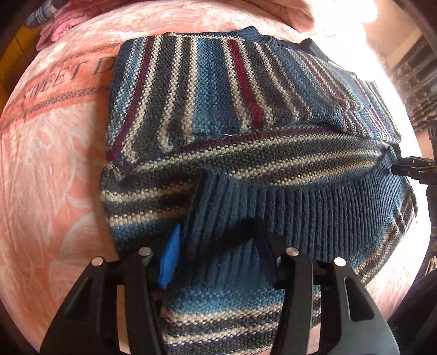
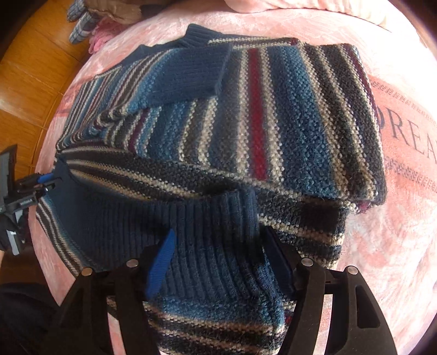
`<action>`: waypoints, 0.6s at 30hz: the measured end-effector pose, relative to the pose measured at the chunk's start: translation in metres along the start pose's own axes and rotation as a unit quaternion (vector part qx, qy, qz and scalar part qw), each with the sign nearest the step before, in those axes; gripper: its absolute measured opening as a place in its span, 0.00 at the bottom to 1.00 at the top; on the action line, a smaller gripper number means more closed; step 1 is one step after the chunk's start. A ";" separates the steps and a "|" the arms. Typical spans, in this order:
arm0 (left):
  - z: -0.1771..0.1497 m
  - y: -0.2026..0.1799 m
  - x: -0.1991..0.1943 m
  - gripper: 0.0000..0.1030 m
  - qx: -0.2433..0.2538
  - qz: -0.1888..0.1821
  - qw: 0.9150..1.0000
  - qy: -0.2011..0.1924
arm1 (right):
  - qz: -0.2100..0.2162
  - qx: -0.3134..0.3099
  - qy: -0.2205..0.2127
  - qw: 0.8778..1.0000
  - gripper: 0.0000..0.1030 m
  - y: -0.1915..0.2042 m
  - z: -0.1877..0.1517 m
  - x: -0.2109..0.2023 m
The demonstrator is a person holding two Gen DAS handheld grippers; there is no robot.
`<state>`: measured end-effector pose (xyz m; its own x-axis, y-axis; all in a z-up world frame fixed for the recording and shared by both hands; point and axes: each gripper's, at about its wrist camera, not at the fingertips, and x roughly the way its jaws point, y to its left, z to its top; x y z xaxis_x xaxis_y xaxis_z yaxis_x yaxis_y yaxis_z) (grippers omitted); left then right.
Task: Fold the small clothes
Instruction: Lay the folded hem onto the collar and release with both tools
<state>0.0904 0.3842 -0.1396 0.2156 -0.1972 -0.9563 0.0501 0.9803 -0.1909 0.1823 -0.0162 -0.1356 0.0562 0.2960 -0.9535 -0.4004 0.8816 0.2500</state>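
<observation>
A: The striped sweater (image 1: 218, 114) is laid on the pink blanket (image 1: 54, 163), and its ribbed hem (image 1: 314, 215) is lifted toward the collar. Thick knit is bunched between the fingers of the left gripper (image 1: 215, 262) and the right gripper (image 2: 218, 262), so the hem looks to be clamped at both corners.

B: Agreed. Slippage is the likely risk: heavy knit could be dropped on one side and the fold left crooked. The sleeve (image 2: 185, 79) already folded across could also be dragged loose.

A: The blanket is plush, printed with lettering. Wooden floor (image 2: 30, 82) is seen beside it, and other clothes (image 2: 90, 24) are piled at the far edge.
</observation>
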 end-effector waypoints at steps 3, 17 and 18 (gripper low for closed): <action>-0.001 -0.012 -0.002 0.14 0.027 0.013 1.000 0.000 | -0.001 -0.031 -0.006 1.000 0.18 0.009 -0.006 -0.008; -0.014 -0.018 -0.107 0.11 0.021 -0.028 0.992 -0.121 | 0.082 0.007 -0.121 0.989 0.10 -0.005 -0.027 -0.135; -0.010 -0.015 -0.115 0.11 0.011 -0.031 0.990 -0.134 | 0.083 0.008 -0.129 0.988 0.10 -0.006 -0.025 -0.145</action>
<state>0.0548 0.3921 -0.0289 0.4630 -0.2544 -0.8490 0.0925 0.9666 -0.2392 0.1537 -0.0738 -0.0032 0.2234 0.5202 -0.8243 -0.4103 0.8173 0.4046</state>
